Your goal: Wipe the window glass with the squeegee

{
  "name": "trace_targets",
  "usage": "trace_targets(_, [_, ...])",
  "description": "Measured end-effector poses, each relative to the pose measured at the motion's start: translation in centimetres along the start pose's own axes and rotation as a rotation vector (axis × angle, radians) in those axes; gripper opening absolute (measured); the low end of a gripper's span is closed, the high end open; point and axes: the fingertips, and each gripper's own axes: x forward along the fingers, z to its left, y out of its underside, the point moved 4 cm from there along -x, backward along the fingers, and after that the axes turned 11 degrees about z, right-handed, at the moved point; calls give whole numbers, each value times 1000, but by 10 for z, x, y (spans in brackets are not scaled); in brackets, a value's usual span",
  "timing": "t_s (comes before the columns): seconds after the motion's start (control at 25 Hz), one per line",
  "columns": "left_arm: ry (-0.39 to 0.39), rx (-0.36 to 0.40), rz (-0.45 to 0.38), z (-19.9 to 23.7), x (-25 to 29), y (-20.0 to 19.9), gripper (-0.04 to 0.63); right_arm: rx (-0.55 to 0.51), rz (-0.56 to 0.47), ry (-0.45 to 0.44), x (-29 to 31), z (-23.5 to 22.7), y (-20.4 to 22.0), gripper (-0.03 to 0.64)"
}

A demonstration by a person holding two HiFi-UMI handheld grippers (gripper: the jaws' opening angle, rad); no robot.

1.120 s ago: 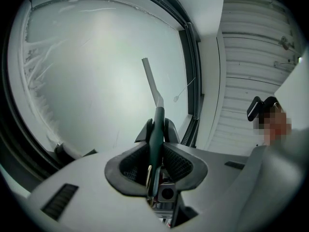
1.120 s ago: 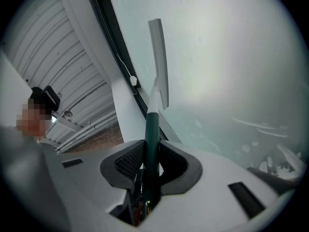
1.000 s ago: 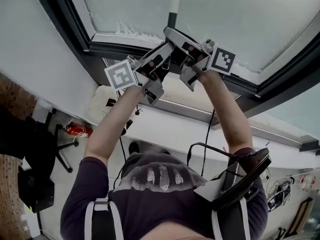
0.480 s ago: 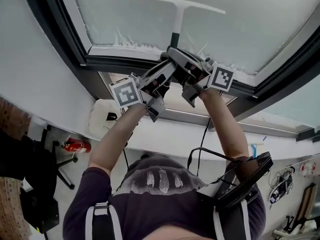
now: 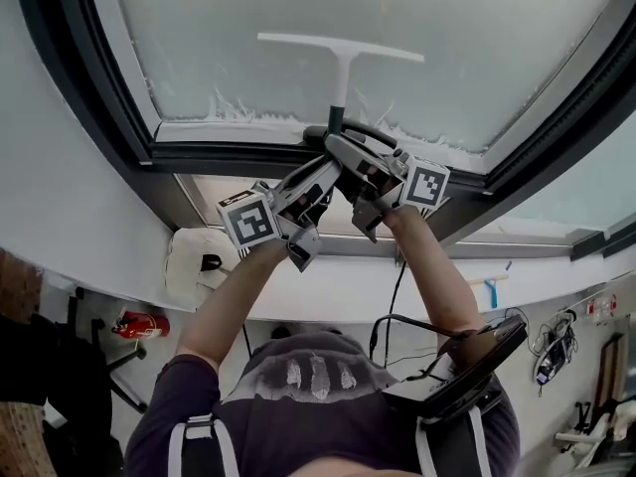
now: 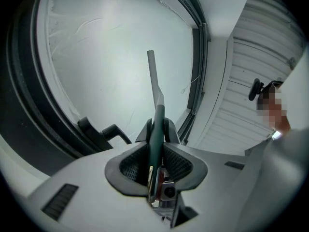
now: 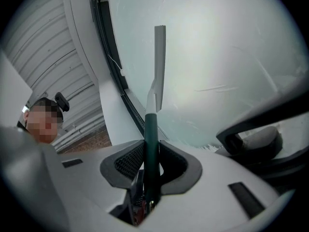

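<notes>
The squeegee has a white T-shaped blade (image 5: 341,48) lying flat against the frosted window glass (image 5: 477,38), a little above a line of foam (image 5: 238,112) at the pane's lower edge. Its dark green handle (image 5: 336,119) runs down into both grippers. My left gripper (image 5: 320,172) and right gripper (image 5: 354,155) sit side by side, each shut on the handle. In the left gripper view the handle (image 6: 157,124) is pinched between the pads, with the blade (image 6: 153,76) edge-on. The right gripper view shows the same handle (image 7: 151,139) and blade (image 7: 159,66).
A dark window frame (image 5: 219,152) borders the pane, with a black window handle (image 6: 104,132) close beside the grippers. Below are a white sill (image 5: 328,276), a white bag (image 5: 199,261), a red fire extinguisher (image 5: 139,324) and hanging cables (image 5: 397,286).
The blade now shows in full and sits closer to the foamy lower edge of the pane. Both grippers have come down with it and keep their hold.
</notes>
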Motion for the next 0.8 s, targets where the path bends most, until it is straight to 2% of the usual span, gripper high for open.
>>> trace_targets(0.24, [-24, -23, 13, 16, 0, 14, 100, 41, -2, -26, -8, -16, 12, 98])
trace_targets(0.64, [-87, -40, -32, 8, -22, 50, 100, 89, 31, -89, -14, -11, 49, 98])
trace_targets(0.8, [-85, -36, -36, 0, -24, 60, 100, 110, 19, -110, -20, -6, 57, 97])
